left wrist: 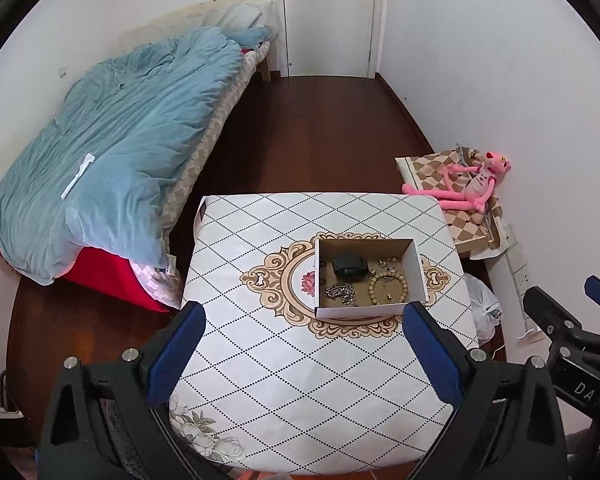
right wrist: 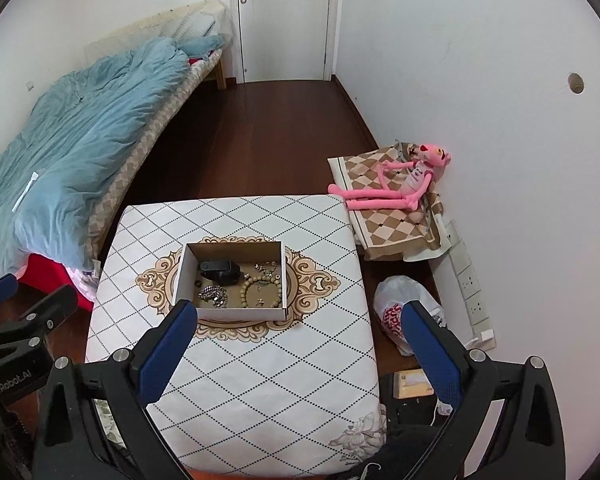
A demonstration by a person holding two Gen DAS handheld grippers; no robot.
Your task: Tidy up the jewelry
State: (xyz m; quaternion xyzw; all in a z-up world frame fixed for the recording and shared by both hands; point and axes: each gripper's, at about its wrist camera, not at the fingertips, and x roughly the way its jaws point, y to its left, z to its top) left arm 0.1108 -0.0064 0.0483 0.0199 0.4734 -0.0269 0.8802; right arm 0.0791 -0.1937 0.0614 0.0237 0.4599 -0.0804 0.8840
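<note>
A small open cardboard box (left wrist: 324, 276) (right wrist: 184, 276) sits in the middle of a table with a white diamond-pattern cover (left wrist: 260, 360) (right wrist: 280, 380). Inside lie a black watch (left wrist: 350, 267) (right wrist: 220, 270), a silver chain (left wrist: 342, 294) (right wrist: 214, 295), a beige bead bracelet (left wrist: 389, 289) (right wrist: 262, 290) and small earrings (left wrist: 388, 265) (right wrist: 266, 268). My left gripper (left wrist: 302, 320) is open and empty, held above the table's near side. My right gripper (right wrist: 298, 318) is open and empty, to the right of the box. Each gripper shows at the edge of the other's view.
A bed with a blue quilt (left wrist: 112, 152) (right wrist: 72, 132) stands left of the table. A pink plush toy (left wrist: 472, 186) (right wrist: 400, 184) lies on a checkered cushion by the right wall. A plastic bag (right wrist: 404, 312) sits on the floor right of the table. A door (left wrist: 328, 16) is at the back.
</note>
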